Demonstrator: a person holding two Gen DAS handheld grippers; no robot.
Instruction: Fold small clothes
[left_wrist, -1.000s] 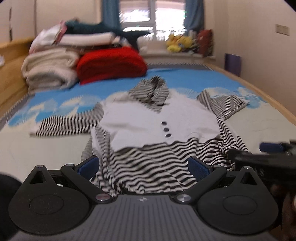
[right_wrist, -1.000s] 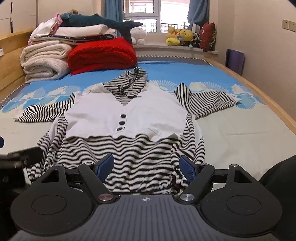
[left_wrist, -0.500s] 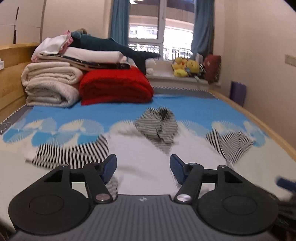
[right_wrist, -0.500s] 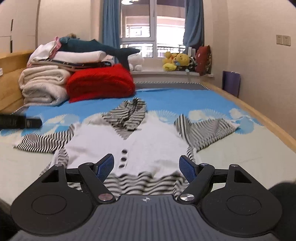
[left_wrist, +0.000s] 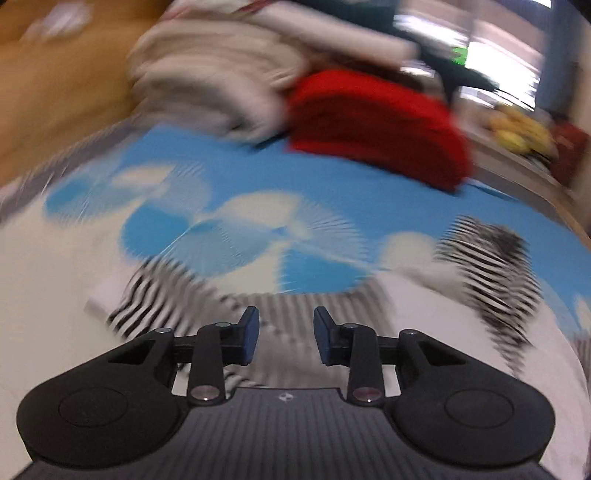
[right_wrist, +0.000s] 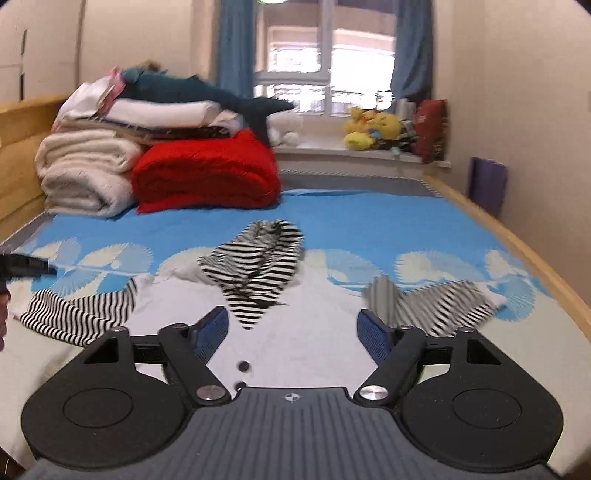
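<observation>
1. Bedroom scene, left wrist view, heavily blurred: a blue-and-white bedsheet (left_wrist: 258, 177) covers the bed, with one red blanket (left_wrist: 373, 125) beside a pale stack of bedding (left_wrist: 214, 74) at the far end.
2. One striped hoodie (left_wrist: 487, 266) lies flat; its left sleeve (left_wrist: 162, 295) stretches under the left gripper (left_wrist: 285, 334). The jaws have just been closing and stand narrowly apart, with nothing pinched; whether they touch the sleeve I cannot tell.
3. Right wrist view, sharper: one window (right_wrist: 325, 62) with two blue curtains (right_wrist: 236, 48), and yellow plush toys (right_wrist: 369, 131) on the sill.
4. The hoodie's hood (right_wrist: 255, 269), two sleeves and two dark buttons (right_wrist: 243, 366) show.
5. The right gripper (right_wrist: 291, 334) hangs above the white chest panel, its jaws wide apart after closing slightly, holding nothing.
</observation>
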